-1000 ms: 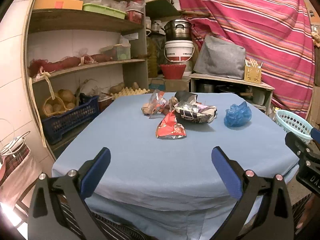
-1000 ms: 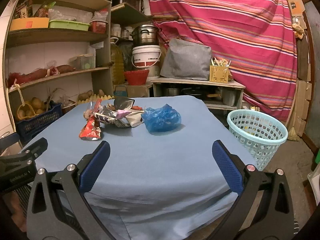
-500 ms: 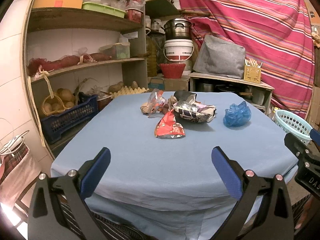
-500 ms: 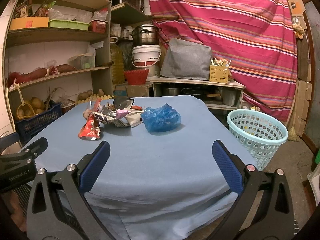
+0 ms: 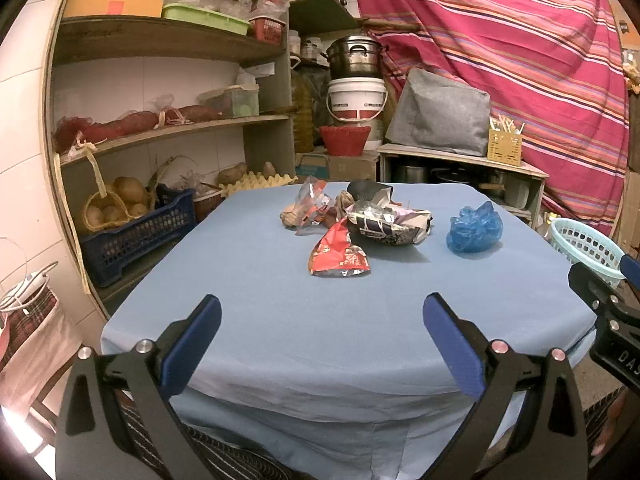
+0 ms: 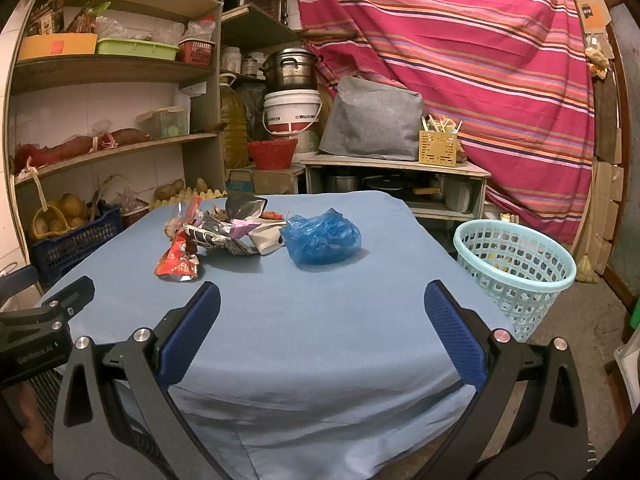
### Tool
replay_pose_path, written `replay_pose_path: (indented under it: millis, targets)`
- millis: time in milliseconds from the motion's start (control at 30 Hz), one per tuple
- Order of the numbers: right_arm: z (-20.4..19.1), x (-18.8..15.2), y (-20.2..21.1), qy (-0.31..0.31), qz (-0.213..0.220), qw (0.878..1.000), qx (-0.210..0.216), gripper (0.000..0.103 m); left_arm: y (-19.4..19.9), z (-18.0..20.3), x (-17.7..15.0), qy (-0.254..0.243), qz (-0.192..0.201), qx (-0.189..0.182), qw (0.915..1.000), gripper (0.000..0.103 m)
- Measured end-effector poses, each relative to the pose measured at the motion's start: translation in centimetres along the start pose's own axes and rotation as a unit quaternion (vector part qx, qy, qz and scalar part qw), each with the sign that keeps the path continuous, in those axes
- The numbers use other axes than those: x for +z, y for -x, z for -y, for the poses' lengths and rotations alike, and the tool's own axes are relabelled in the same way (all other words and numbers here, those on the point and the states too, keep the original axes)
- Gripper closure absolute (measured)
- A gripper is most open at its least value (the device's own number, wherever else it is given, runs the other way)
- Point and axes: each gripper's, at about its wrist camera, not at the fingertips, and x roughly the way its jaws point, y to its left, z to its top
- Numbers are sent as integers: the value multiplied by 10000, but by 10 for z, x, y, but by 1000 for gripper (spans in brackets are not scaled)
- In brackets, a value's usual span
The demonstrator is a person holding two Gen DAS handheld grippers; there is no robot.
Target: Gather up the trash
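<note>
A heap of crumpled snack wrappers (image 5: 384,224) (image 6: 224,232) lies toward the far side of the blue-clothed table (image 5: 320,320) (image 6: 320,320). In front of the heap lies a red wrapper (image 5: 338,256) (image 6: 178,264). A crumpled blue plastic bag (image 5: 474,230) (image 6: 322,238) sits to the right of the heap. A pale blue mesh basket (image 6: 516,272) (image 5: 584,240) stands on the floor right of the table. My left gripper (image 5: 320,320) and right gripper (image 6: 320,308) both hang open at the table's near edge, holding nothing, well short of the trash.
Wooden shelves (image 5: 160,132) with produce, boxes and a dark blue crate (image 5: 136,236) line the left wall. A low cabinet (image 6: 396,184) with pots, a bucket and a grey cover stands behind the table. A striped red cloth (image 6: 460,40) covers the back wall.
Both views have barely shifted; the trash sits slightly lower and closer in the left wrist view. Both grippers stay open and nothing on the table has moved.
</note>
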Motion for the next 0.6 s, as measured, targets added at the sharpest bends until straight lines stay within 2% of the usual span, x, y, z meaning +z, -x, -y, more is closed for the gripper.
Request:
replay_pose_path:
  millis: [600]
  targets:
    - [2,-2,-5,12,-39,10000,-23,4,0,2,-1,-5,-13,14,10000,4]
